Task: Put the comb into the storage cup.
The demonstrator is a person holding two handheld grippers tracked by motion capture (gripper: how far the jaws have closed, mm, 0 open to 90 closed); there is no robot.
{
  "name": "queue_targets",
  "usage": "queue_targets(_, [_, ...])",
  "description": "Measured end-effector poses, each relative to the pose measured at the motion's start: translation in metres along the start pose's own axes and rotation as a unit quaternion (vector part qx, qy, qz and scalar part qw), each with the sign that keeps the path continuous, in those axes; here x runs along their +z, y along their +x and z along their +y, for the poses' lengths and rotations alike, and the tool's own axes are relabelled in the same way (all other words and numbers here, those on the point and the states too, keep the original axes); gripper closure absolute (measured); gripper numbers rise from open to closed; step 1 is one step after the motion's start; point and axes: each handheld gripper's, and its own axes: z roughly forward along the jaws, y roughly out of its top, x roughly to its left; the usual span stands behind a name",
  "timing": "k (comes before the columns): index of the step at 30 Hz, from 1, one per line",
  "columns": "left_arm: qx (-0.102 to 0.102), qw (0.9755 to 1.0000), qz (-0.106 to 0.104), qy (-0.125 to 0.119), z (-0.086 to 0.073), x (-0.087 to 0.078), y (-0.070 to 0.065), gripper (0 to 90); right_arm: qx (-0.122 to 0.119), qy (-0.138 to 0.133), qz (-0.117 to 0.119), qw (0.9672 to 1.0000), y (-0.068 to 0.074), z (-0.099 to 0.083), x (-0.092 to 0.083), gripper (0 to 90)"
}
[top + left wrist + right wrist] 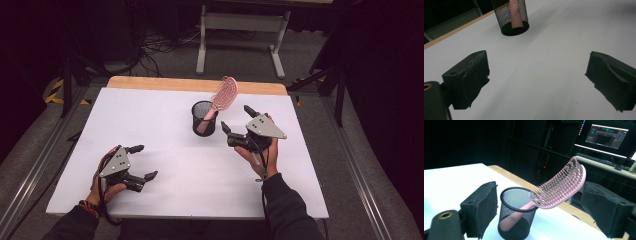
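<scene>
A person's left gripper (pixel 142 162) rests low on the white table (pixel 165 145), nearest the camera and well to the near left of the black mesh cup (pixel 204 118), its jaws spread wide with nothing between them. Closer to the cup, just to its right, the right gripper (pixel 237 119) hovers with its jaws released, the cup and brush framed in the gap but neither pad touching them. The pink hairbrush (pixel 220 100) stands handle-down inside the cup, near the table's far wooden edge, its vented head leaning up and away over the rim.

The brush looks light and made of stiff, smooth plastic, likely a little slick under the pads; its open, ribbed head with thin bristles appears the weakest place to squeeze. The better hold seems to be the neck just above the rim, where head narrows into handle. The wire cup also looks light and could tip or ride up with the brush if it is drawn out at an angle.
</scene>
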Motion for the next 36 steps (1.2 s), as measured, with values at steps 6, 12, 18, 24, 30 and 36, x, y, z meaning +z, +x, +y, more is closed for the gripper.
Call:
queue_targets(6, [-0.001, 1.0, 0.001, 0.0, 0.0, 0.0, 0.0, 5.5, -0.008, 0.002, 0.005, 1.0, 0.001, 0.0, -0.006, 14.4])
queue_targets(12, [-0.002, 1.0, 0.0, -0.001, 0.0, 0.0, 0.0, 5.5, -0.012, 0.003, 0.014, 0.9998, 0.003, -0.001, -0.014, 14.5])
queue_targets(18, [0.0, 1.0, 0.001, 0.001, 0.0, 0.0, 0.0, 5.6, -0.021, 0.004, 0.015, 0.9997, 0.004, -0.002, -0.02, 14.5])
queue_targets(24, [0.0, 1.0, 0.0, 0.001, 0.0, 0.0, 0.0, 5.5, -0.029, 0.005, 0.019, 0.9994, 0.005, -0.002, -0.028, 14.5])
queue_targets(30, [-0.001, 1.0, 0.0, 0.001, 0.0, 0.0, 0.0, 5.5, -0.034, 0.01, 0.027, 0.999, 0.007, -0.007, -0.034, 14.4])
queue_targets(36, [0.0, 1.0, 0.0, 0.002, 0.0, 0.0, 0.0, 5.5, -0.05, 0.021, 0.036, 0.9979, 0.014, -0.015, -0.039, 14.1])
